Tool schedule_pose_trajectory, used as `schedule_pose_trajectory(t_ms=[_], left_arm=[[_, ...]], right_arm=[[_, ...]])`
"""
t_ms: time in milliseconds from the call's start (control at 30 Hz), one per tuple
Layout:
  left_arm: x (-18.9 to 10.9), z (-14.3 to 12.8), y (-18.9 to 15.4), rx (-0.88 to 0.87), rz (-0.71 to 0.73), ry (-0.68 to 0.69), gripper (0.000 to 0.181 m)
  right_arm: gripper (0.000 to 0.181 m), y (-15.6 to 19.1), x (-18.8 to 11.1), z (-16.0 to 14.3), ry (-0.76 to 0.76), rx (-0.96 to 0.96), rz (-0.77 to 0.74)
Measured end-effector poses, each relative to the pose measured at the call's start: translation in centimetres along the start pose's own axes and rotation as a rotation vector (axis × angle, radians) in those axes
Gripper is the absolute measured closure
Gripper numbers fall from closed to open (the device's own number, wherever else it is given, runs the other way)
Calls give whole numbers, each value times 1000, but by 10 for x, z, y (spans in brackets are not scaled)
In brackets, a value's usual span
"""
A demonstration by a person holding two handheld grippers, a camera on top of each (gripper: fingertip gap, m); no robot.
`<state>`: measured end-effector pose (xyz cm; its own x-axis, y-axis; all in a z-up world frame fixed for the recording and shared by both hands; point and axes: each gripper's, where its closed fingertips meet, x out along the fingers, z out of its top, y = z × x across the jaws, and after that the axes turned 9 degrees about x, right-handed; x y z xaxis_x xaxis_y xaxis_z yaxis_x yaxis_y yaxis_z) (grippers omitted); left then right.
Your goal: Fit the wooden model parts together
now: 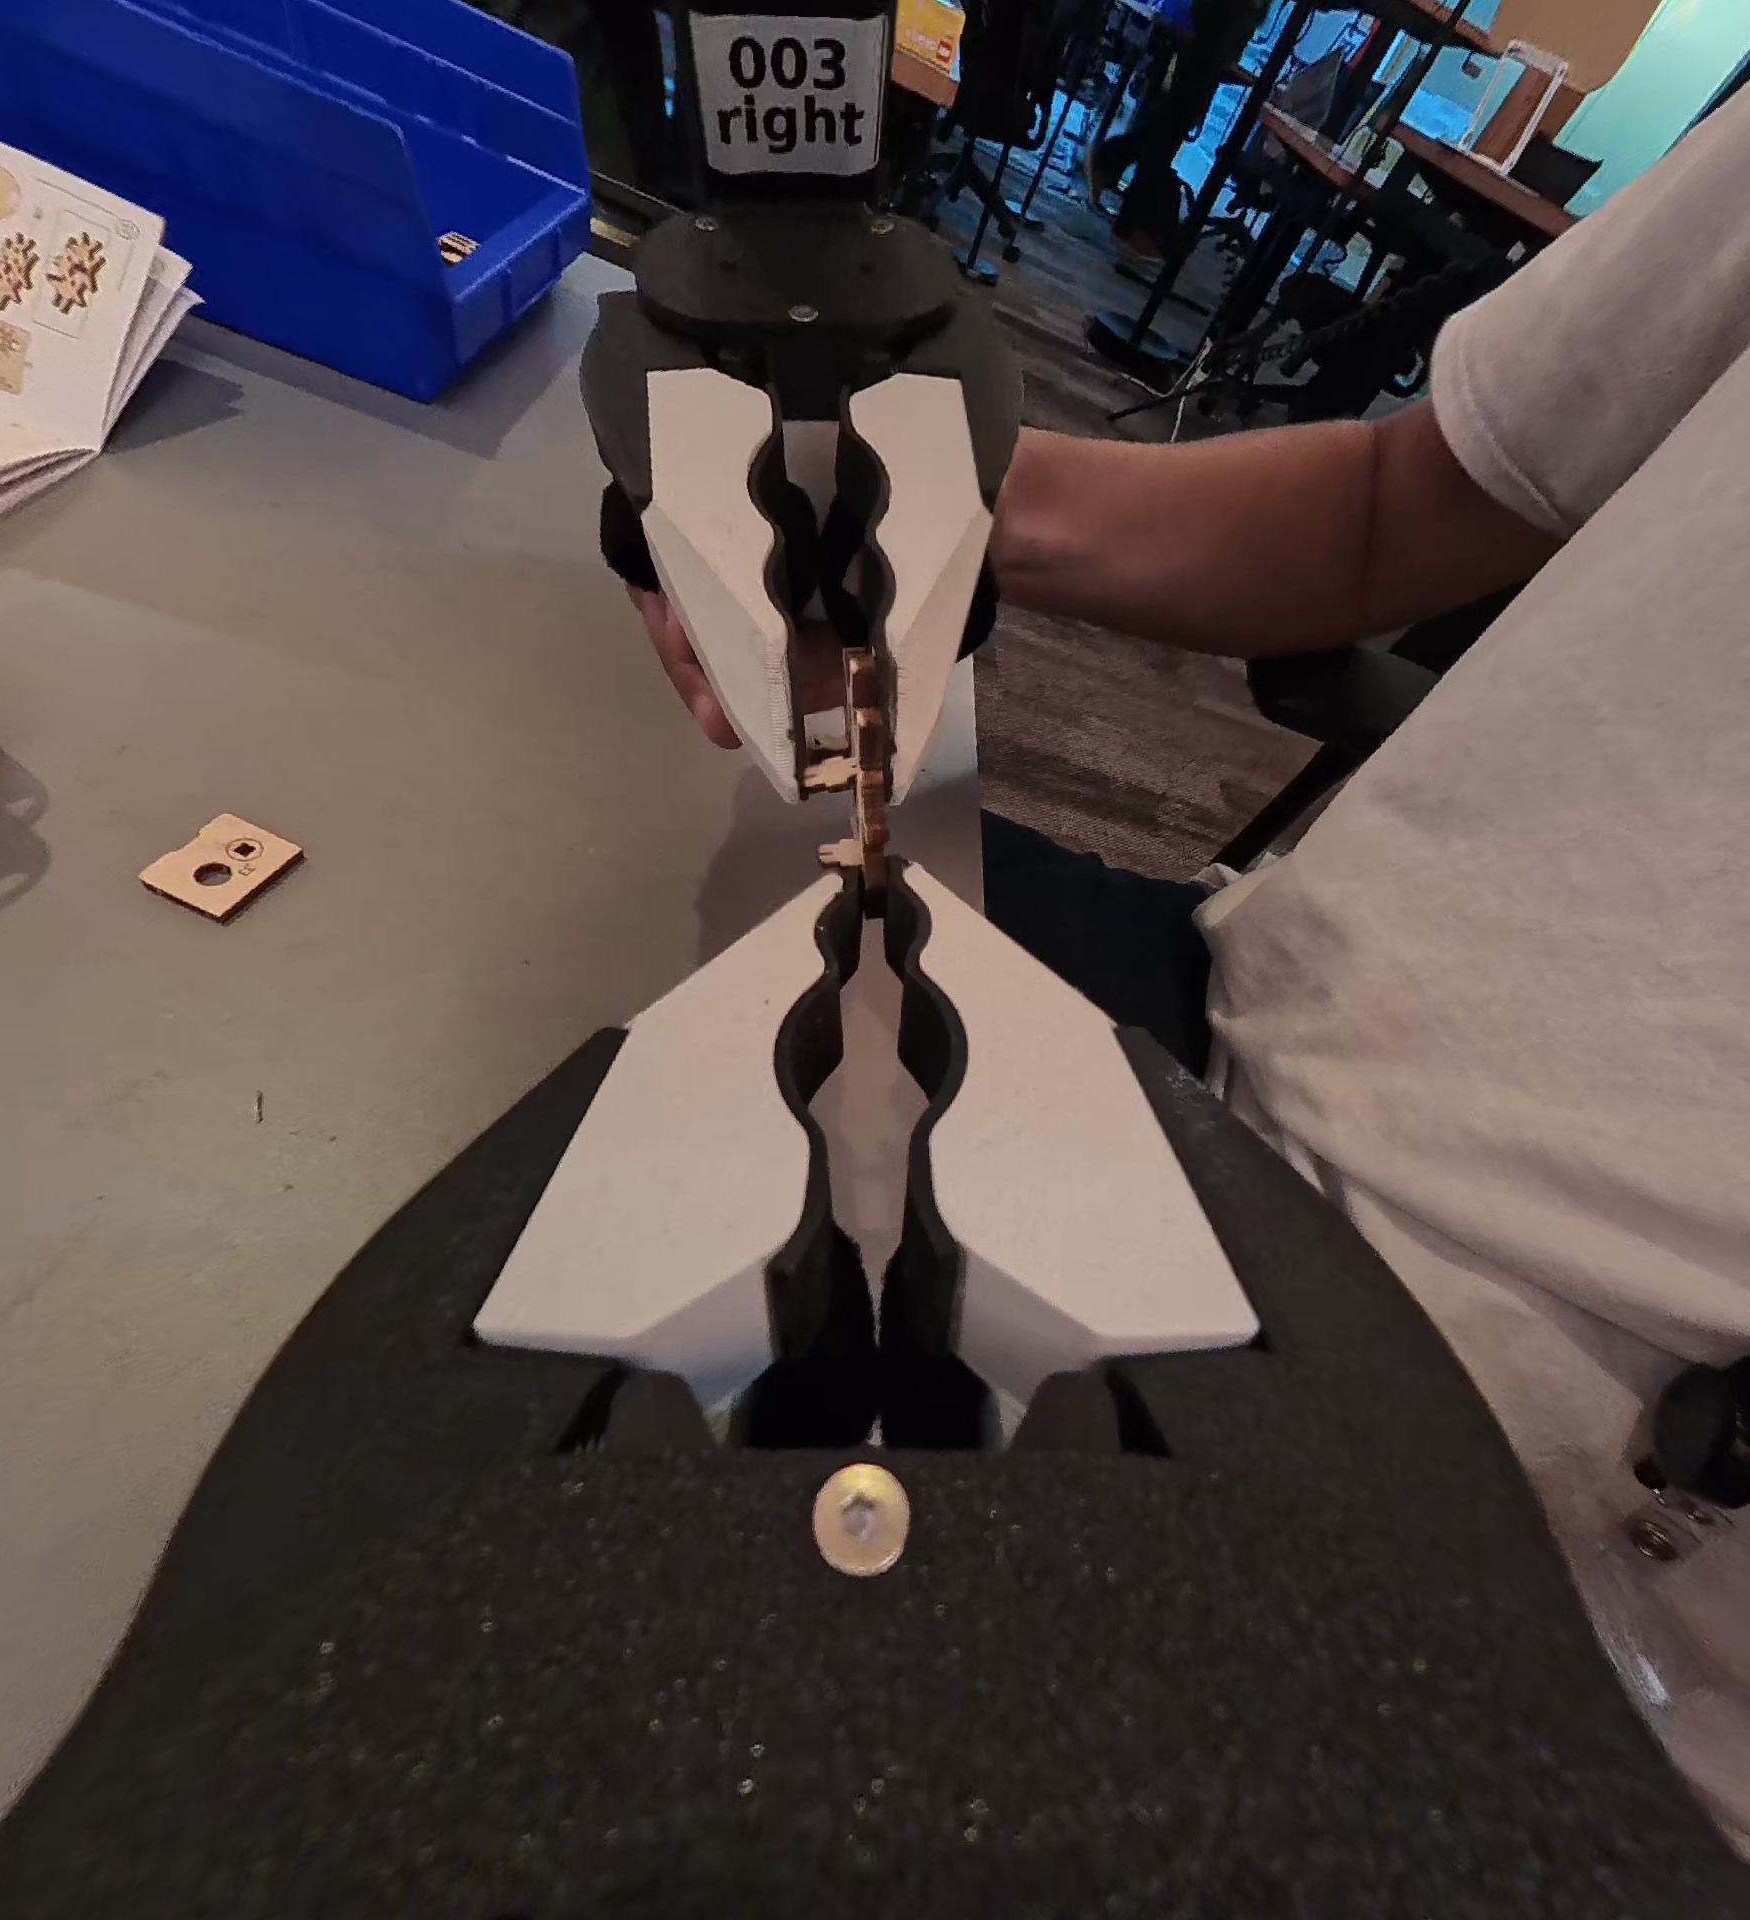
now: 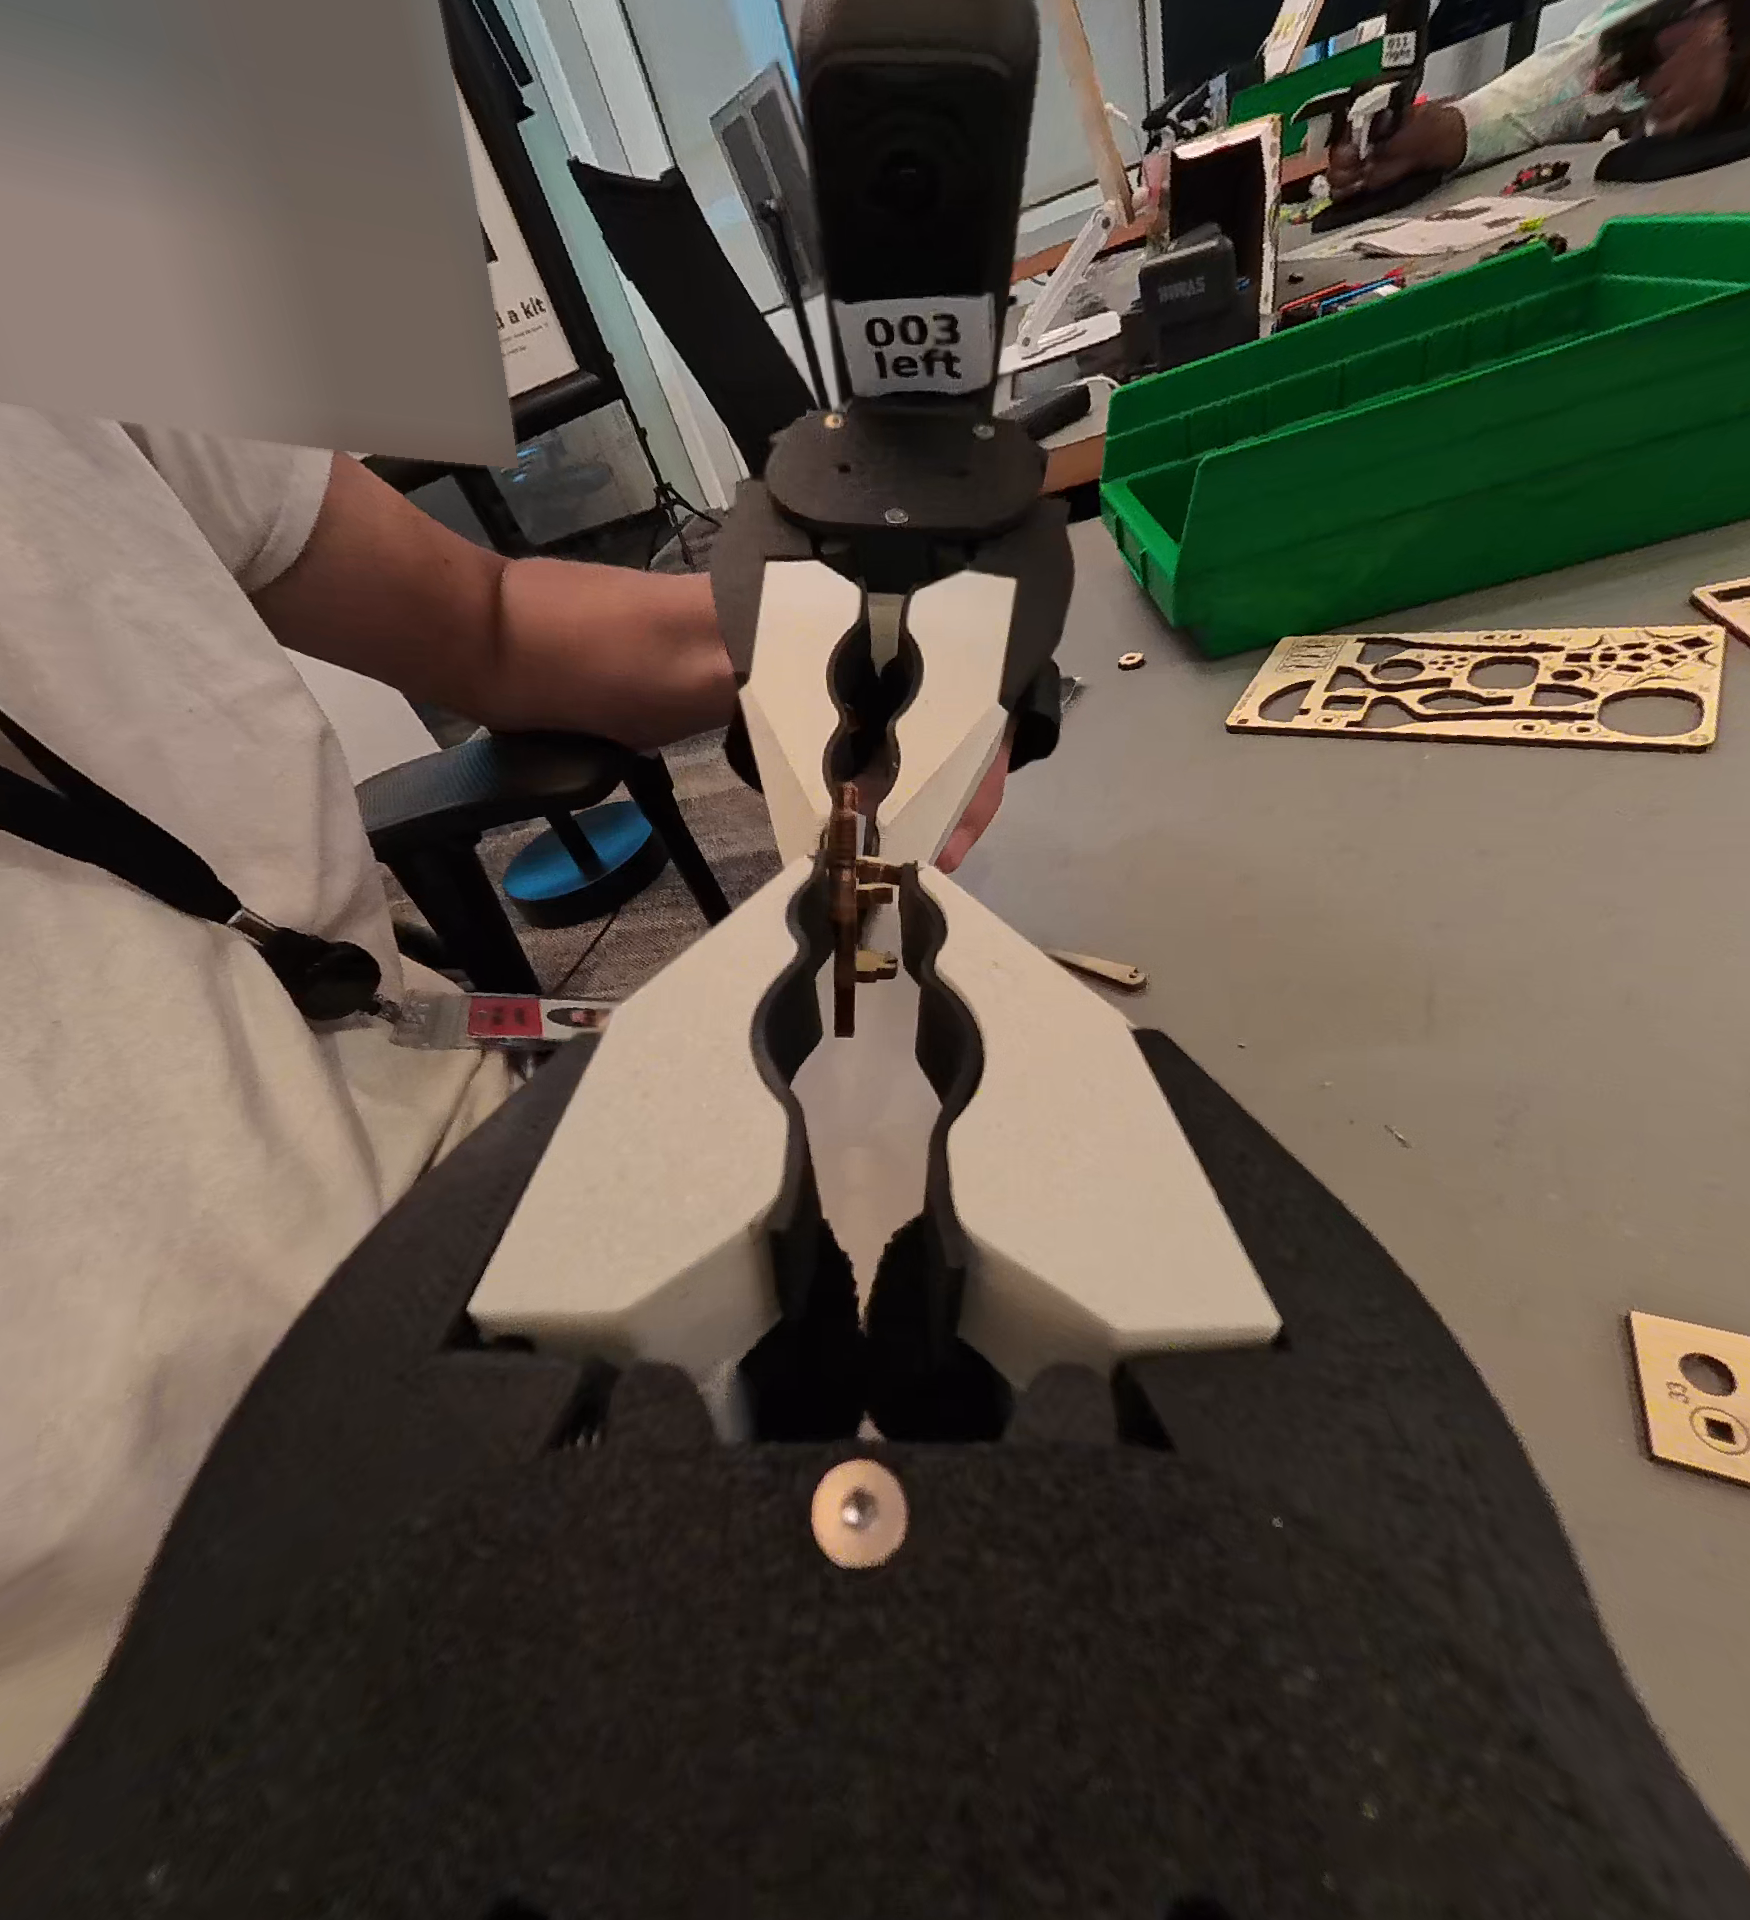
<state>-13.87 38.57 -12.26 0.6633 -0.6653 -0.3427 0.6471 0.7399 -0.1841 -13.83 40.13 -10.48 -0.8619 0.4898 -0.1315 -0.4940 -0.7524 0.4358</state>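
Both tongs, left (image 1: 866, 883) and right (image 2: 855, 883), are pinching shut on one thin brown wooden slotted piece (image 1: 866, 748) above the tabletop's (image 1: 227, 1039) near edge. Twisting risks snapping tabs.

L gripper (image 1: 866, 883) & R gripper (image 2: 855, 883) are facing each other tip to tip above the desk (image 1: 227, 1039) edge, wooden piece (image 1: 863, 769) sitting between them. In L wrist view, bin (image 1: 331, 208) is sitting at the far edge, booklet (image 1: 19, 312) lying just beside it, small plate (image 1: 222, 865) lying nearer. In R wrist view, cut-out sheet (image 2: 1473, 686) is lying just in front of a second bin (image 2: 1473, 436).
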Motion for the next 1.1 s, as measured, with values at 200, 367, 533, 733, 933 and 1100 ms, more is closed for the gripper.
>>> schedule_pose_trajectory(t_ms=[200, 367, 533, 733, 933, 1100], left_arm=[[1, 2, -1, 21, 4, 10, 180], [2, -3, 2, -8, 11, 22, 180], [0, -3, -1, -44, -39, -3, 180], [-1, -5, 1, -30, -19, 12, 180], [-3, -9, 5, -3, 17, 46, 180], [-4, -8, -2, 55, 5, 71, 181]], right_arm=[[172, 1, -2, 0, -7, 31, 31], [171, -3, -2, -4, -23, 49, 43], [168, 3, -3, -7, 4, 85, 66], [171, -2, -4, -11, 32, 60, 27], [179, -5, -2, -16, 58, 15, -5], [152, -8, -3, -16, 94, -12, -42]])
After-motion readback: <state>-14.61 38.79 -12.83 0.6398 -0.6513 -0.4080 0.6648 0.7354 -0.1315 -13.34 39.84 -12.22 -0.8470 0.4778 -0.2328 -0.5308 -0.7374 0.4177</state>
